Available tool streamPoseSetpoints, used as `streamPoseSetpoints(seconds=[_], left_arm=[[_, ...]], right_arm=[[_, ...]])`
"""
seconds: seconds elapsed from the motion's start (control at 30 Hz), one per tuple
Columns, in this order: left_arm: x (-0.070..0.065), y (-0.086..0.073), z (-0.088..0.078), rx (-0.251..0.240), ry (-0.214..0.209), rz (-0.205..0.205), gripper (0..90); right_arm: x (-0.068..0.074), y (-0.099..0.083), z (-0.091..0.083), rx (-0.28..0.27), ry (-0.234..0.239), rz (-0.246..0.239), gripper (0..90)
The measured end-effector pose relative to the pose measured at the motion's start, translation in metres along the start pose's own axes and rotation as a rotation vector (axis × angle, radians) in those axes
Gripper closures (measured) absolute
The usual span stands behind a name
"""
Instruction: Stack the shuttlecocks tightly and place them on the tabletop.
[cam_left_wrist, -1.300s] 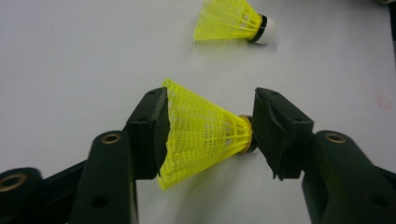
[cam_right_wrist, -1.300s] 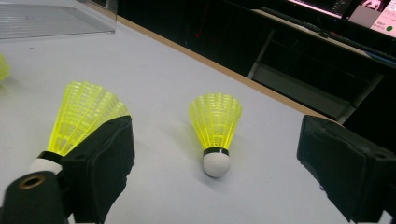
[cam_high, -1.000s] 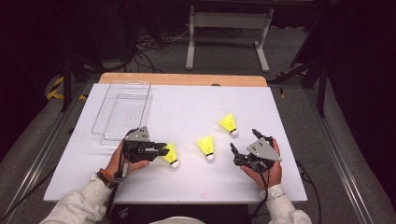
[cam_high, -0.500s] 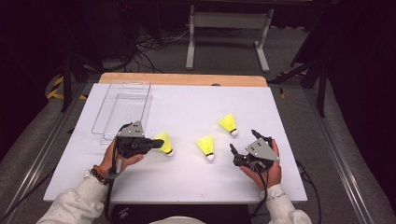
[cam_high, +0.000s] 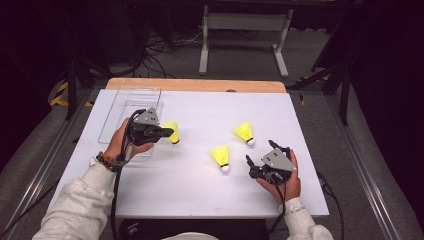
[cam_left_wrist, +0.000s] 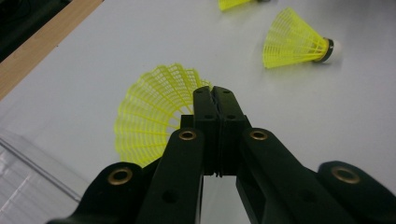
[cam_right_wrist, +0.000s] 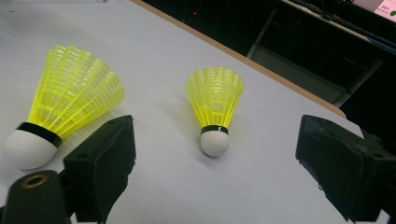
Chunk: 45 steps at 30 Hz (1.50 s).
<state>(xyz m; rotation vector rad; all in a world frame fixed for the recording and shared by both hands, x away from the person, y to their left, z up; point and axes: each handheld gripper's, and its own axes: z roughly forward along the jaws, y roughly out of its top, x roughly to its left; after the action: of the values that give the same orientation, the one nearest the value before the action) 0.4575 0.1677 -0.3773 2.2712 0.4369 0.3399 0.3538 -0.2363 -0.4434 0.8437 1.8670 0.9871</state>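
Observation:
My left gripper (cam_high: 162, 133) is shut on the mesh skirt of a yellow shuttlecock (cam_high: 173, 131) and holds it above the white table, just right of the clear box. In the left gripper view the jaws (cam_left_wrist: 215, 95) meet on the rim of that skirt (cam_left_wrist: 147, 119). Two more yellow shuttlecocks lie on the table, one near the middle (cam_high: 221, 157) and one farther back (cam_high: 244, 132). My right gripper (cam_high: 260, 154) rests at the front right, open and empty. In the right gripper view (cam_right_wrist: 217, 161) both shuttlecocks lie ahead, the near one (cam_right_wrist: 70, 100) at the left finger, the far one (cam_right_wrist: 215, 105) between the fingers but apart from them.
A clear plastic box (cam_high: 131, 106) stands at the back left of the white table (cam_high: 200, 192), and its corner shows in the left gripper view (cam_left_wrist: 28, 186). A wooden strip (cam_high: 200, 85) runs along the far edge. Metal rails flank the table.
The left gripper has risen and moved back and to the left with the shuttlecock in its jaws, ending beside the clear box. The right gripper has stayed put.

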Motion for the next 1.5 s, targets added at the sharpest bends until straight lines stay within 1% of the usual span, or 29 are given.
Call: streamPoseSetpoints(seconds=[0.03,0.1,0.13,0.2,0.23,0.3,0.33,0.37,0.47,0.57,0.6,0.63,0.67,0.7,0.83,0.87,0.93,1.07,1.13,1.2,1.27,1.3,1.47,1.5], left_arm=[[0.004,0.001,0.001,0.012,-0.004,-0.006,89.2],[0.009,0.003,0.004,0.044,0.003,0.003,89.2],[0.011,0.003,0.005,0.052,-0.010,0.003,89.1],[0.014,0.005,0.009,0.087,0.000,0.023,89.1],[0.014,0.005,0.009,0.087,0.000,0.023,88.9],[0.017,0.006,0.013,0.106,-0.002,0.025,88.7],[0.020,0.007,0.017,0.112,0.000,0.013,88.7],[0.022,0.008,0.018,0.121,0.011,0.009,88.4],[0.027,0.009,0.024,0.142,0.048,0.009,88.4],[0.030,0.009,0.027,0.143,0.053,-0.002,88.4],[0.030,0.009,0.028,0.145,0.049,-0.008,88.4],[0.030,0.009,0.028,0.145,0.049,-0.008,88.2],[0.030,0.010,0.032,0.149,0.053,-0.002,88.0],[0.029,0.011,0.033,0.161,0.062,0.002,87.6],[0.027,0.012,0.038,0.161,0.076,0.005,83.6],[0.026,0.013,0.039,0.161,0.091,0.006,83.6],[0.025,0.014,0.042,0.154,0.078,0.003,83.5],[0.021,0.018,0.047,0.160,0.066,0.013,81.9],[0.019,0.021,0.048,0.144,0.054,0.013,79.6],[0.014,0.025,0.051,0.143,0.044,0.029,79.2],[0.013,0.027,0.052,0.146,0.037,0.032,78.8],[0.010,0.030,0.056,0.147,0.020,0.038,78.8],[0.003,0.035,0.062,0.146,0.004,0.055,78.8],[0.002,0.037,0.063,0.154,0.009,0.064,78.9]], right_arm=[[0.000,0.000,0.000,0.002,0.000,0.001,12.6],[-0.001,-0.001,0.001,0.008,0.001,0.001,12.6],[-0.001,-0.001,0.001,0.011,0.002,0.000,12.6],[-0.001,-0.001,0.002,0.017,0.006,-0.002,12.6],[-0.001,-0.001,0.002,0.021,0.008,-0.007,12.6],[0.000,-0.002,0.003,0.023,0.011,-0.011,12.6],[0.000,-0.002,0.004,0.029,0.014,-0.014,12.6],[0.001,-0.003,0.006,0.042,0.024,-0.018,12.6],[0.001,-0.004,0.008,0.055,0.028,-0.020,12.6],[0.000,-0.005,0.008,0.053,0.028,-0.011,12.6],[-0.001,-0.005,0.008,0.055,0.029,-0.010,12.6],[-0.001,-0.005,0.008,0.058,0.030,-0.011,12.6],[0.000,-0.005,0.008,0.060,0.032,-0.012,12.6],[0.000,-0.005,0.009,0.062,0.034,-0.013,12.6],[0.000,-0.005,0.009,0.065,0.038,-0.017,12.6],[0.001,-0.005,0.009,0.066,0.037,-0.019,12.5],[0.000,-0.006,0.009,0.070,0.033,-0.021,12.5],[0.000,-0.007,0.010,0.075,0.033,-0.016,12.5],[-0.001,-0.007,0.010,0.076,0.033,-0.016,12.5],[0.000,-0.007,0.010,0.077,0.034,-0.018,12.5],[0.000,-0.007,0.011,0.079,0.033,-0.020,12.5],[0.000,-0.007,0.011,0.080,0.034,-0.019,12.5],[-0.001,-0.007,0.011,0.081,0.036,-0.018,12.5],[-0.001,-0.007,0.011,0.082,0.037,-0.020,12.5]])
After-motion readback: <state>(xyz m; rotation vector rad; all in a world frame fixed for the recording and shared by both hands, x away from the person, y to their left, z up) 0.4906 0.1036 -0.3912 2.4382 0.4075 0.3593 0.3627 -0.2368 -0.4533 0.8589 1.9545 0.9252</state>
